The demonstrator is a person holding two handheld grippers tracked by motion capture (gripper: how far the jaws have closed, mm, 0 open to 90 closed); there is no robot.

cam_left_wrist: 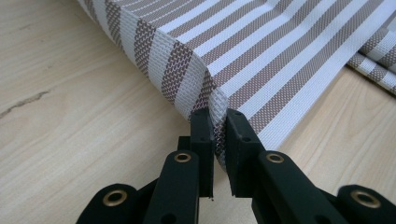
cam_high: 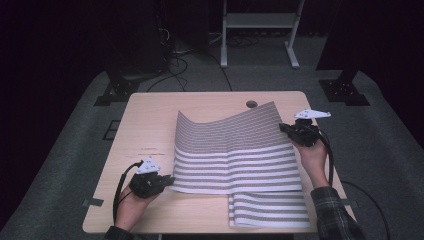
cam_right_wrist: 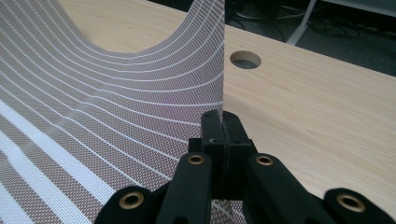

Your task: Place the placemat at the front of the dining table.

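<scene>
Your left tongs [cam_left_wrist: 219, 140] grip the striped mat [cam_high: 235, 150] at its lower-left corner.
Right tongs [cam_right_wrist: 220, 126], clamped shut on its lifted upper-right corner, hold the opposite diagonal end above the surface [cam_high: 150, 120].

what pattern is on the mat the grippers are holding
Brown and white stripes on the woven mat, clearest in the left gripper view.

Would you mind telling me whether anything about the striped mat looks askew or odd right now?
Nothing looks damaged. The striped mat lies unevenly: its far right corner is lifted off the table by the right gripper, and the left gripper pinches a folded near corner. A lower layer sticks out at the near right.
</scene>
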